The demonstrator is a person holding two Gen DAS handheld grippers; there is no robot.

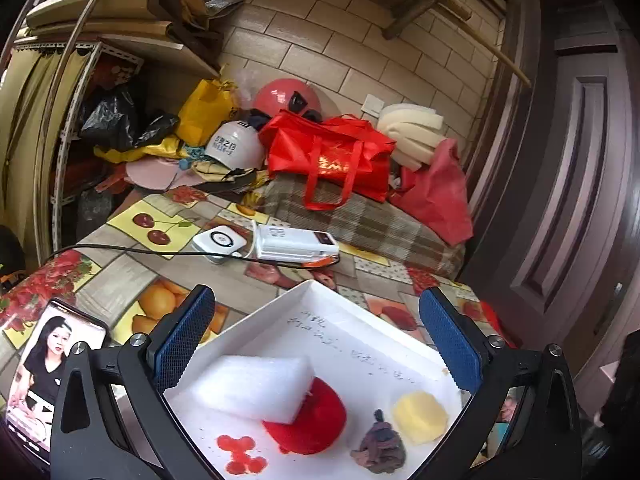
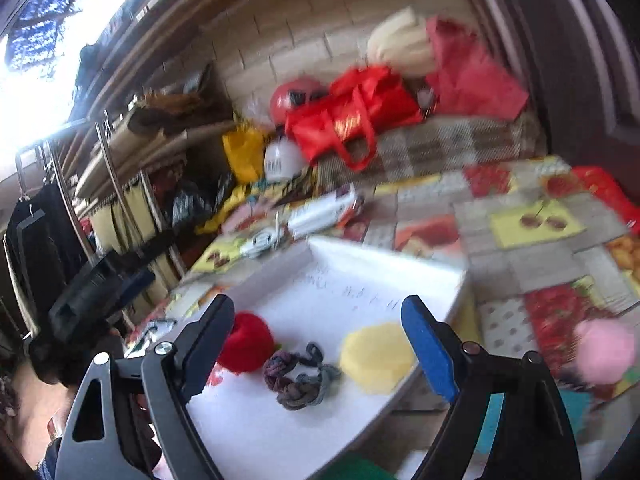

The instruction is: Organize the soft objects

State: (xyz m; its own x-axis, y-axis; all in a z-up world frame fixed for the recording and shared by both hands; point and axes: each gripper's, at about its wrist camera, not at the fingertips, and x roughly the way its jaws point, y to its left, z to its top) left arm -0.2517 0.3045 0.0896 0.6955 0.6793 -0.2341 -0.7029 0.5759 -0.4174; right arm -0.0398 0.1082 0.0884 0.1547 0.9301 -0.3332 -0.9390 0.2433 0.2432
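White tray (image 1: 280,304): foam block (image 1: 252,388) between open hand-held gripper (image 1: 320,344)

White tray (image 1: 276,312), white foam block (image 1: 252,388), red ball (image 1: 316,420), yellow sponge (image 1: 420,416), fruit-patterned tablecloth (image 1: 132,276).

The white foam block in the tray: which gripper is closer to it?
Left. The left gripper hangs open right over the foam block; in the right gripper's view the block doesn't show.
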